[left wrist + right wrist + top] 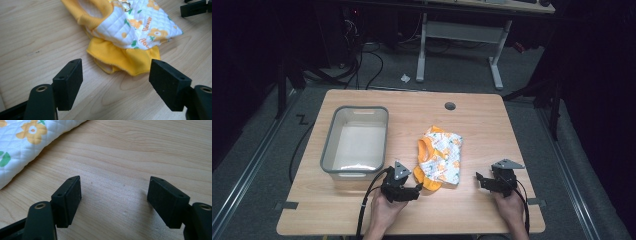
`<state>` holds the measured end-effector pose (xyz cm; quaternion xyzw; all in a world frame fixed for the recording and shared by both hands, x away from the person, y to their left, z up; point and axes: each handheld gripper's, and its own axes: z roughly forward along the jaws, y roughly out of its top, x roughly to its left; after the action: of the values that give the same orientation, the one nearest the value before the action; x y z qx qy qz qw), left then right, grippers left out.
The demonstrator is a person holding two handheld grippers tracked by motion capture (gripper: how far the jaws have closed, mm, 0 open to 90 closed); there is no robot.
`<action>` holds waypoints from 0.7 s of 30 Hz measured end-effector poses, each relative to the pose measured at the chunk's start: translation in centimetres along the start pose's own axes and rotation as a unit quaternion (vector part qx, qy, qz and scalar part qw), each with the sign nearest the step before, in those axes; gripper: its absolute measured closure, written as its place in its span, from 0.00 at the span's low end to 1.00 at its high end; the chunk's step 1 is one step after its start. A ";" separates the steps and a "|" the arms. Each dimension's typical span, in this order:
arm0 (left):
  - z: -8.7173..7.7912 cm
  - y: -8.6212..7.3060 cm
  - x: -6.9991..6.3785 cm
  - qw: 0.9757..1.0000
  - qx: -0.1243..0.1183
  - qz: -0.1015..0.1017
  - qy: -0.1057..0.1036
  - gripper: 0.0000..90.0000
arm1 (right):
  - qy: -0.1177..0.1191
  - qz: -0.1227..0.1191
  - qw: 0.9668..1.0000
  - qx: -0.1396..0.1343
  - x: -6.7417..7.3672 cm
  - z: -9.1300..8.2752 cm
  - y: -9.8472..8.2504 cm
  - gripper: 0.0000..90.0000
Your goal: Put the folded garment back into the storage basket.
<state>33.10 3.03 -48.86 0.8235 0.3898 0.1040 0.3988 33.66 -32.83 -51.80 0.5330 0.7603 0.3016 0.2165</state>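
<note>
Light wooden table [492, 125] on grey carpet floor [257, 165]; cable hole [450, 106] at its 12 o'clock edge. Beyond, at 12 o'clock, a white-legged desk [462, 32]. Black cables [362, 60] at 11 o'clock; surroundings dark.

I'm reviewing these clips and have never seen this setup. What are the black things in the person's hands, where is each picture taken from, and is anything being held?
No robot here: a person holds a hand-held two-jaw tool in each hand, the left tool and the right tool. The high view looks down from above the person's side of the wooden table. The other two pictures come from cameras riding on each tool, looking along its black jaws. On the table lie a small quilted garment, white with orange flowers and yellow trim, and an empty grey bin to its left. Both tools stand open and hold nothing; the left one points at the garment's yellow hem.
</note>
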 end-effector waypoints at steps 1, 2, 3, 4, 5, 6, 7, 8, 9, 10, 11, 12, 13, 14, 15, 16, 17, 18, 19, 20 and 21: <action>0.0 0.2 0.0 1.000 -0.001 0.000 -0.001 0.31 | 0.000 0.000 1.000 0.000 0.0 0.0 0.0 0.31; 0.1 0.5 -0.1 1.000 0.000 0.000 -0.003 0.30 | 0.000 0.000 1.000 0.000 0.0 0.0 0.0 0.31; 0.1 0.8 -0.1 1.000 0.001 0.001 -0.004 0.30 | 0.000 0.000 1.000 0.000 0.0 0.0 0.0 0.31; 0.2 1.0 -0.2 1.000 0.001 0.002 -0.003 0.29 | 0.000 0.000 1.000 0.000 0.0 0.0 0.0 0.31; 0.2 1.2 -0.2 1.000 0.001 0.001 -0.004 0.29 | 0.000 0.000 1.000 0.000 0.0 0.0 0.0 0.31; 0.2 1.4 -0.3 1.000 0.003 0.001 -0.004 0.29 | 0.000 0.000 1.000 0.000 0.0 0.0 0.0 0.31; 0.3 1.6 -0.4 1.000 0.003 0.003 -0.002 0.29 | 0.000 0.000 1.000 0.000 0.0 0.0 0.0 0.31; 0.4 1.8 -0.4 1.000 0.003 0.004 -0.001 0.29 | 0.000 0.000 1.000 0.000 0.0 0.0 0.0 0.31; 0.6 2.0 -0.5 1.000 0.002 0.004 0.000 0.29 | 0.000 0.000 1.000 0.000 0.0 0.0 0.0 0.31; 0.7 2.2 -0.6 1.000 0.000 0.003 -0.001 0.29 | 0.000 -0.001 1.000 0.000 0.0 0.0 0.0 0.31; 0.8 2.3 -0.6 1.000 0.000 0.003 -0.001 0.29 | 0.000 -0.001 1.000 0.000 0.0 0.0 0.0 0.31; 1.0 2.5 -0.6 1.000 -0.001 0.000 -0.003 0.29 | 0.000 -0.001 1.000 0.000 0.0 0.0 0.0 0.31; 1.1 2.7 -0.6 1.000 0.001 0.000 -0.003 0.29 | 0.000 -0.001 1.000 0.000 0.0 0.0 0.0 0.31; 1.3 2.9 -0.7 1.000 0.001 0.000 -0.001 0.29 | 0.000 -0.001 1.000 0.000 0.0 0.0 0.0 0.31; 1.3 3.1 -0.7 1.000 0.002 -0.001 -0.001 0.29 | 0.000 -0.001 1.000 0.000 0.0 0.0 0.0 0.31; 1.4 3.3 -0.6 1.000 0.001 -0.003 -0.003 0.30 | 0.000 -0.001 1.000 0.000 0.0 0.0 0.0 0.31; 1.5 3.6 -0.6 1.000 0.000 -0.004 -0.002 0.30 | 0.000 -0.001 1.000 0.000 0.0 0.0 0.0 0.31; 1.6 3.7 -0.5 1.000 -0.002 -0.005 0.000 0.30 | 0.000 -0.001 1.000 0.000 0.0 0.0 0.0 0.31; 1.7 4.0 -0.4 1.000 -0.001 -0.006 0.001 0.30 | 0.000 -0.001 1.000 0.000 0.0 0.0 0.0 0.31; 1.9 4.3 -0.3 1.000 0.002 -0.006 0.003 0.30 | 0.000 -0.001 1.000 0.000 0.0 0.0 0.0 0.31; 2.1 4.5 -0.2 1.000 0.003 -0.006 0.005 0.30 | 0.000 -0.001 1.000 0.000 0.0 0.0 0.0 0.31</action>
<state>36.50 0.04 -46.89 0.8217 0.3972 0.1044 0.3952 33.66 -32.83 -51.80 0.5322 0.7608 0.3016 0.2169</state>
